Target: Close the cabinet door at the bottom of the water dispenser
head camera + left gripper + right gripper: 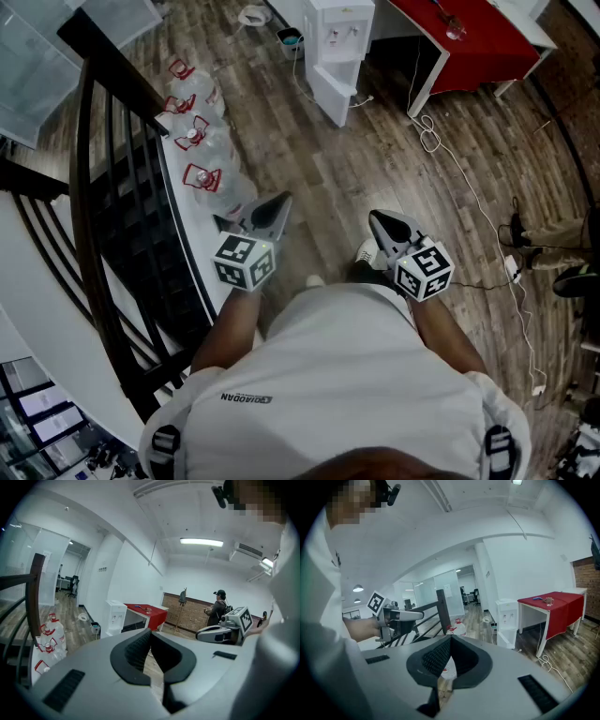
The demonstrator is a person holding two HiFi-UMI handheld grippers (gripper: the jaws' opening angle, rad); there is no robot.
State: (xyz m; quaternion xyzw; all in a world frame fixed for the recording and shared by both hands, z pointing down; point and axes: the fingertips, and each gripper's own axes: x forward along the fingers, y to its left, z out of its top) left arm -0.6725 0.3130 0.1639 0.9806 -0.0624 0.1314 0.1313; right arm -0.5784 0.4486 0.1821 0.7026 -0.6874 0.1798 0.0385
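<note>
Jaws on the grey left gripper [278,202] and grey right gripper [376,218] are pressed together, empty. Well ahead stands a white water dispenser [336,37], its bottom white cabinet door [331,94] swung open.

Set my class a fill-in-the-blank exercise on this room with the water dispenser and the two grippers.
1. The cabinet door at the bottom of the water dispenser stands ___.
2. The table to the dispenser's right in the head view is ___.
3. The left gripper and right gripper have their jaws ___, holding nothing.
Missing words: open; red; shut.
</note>
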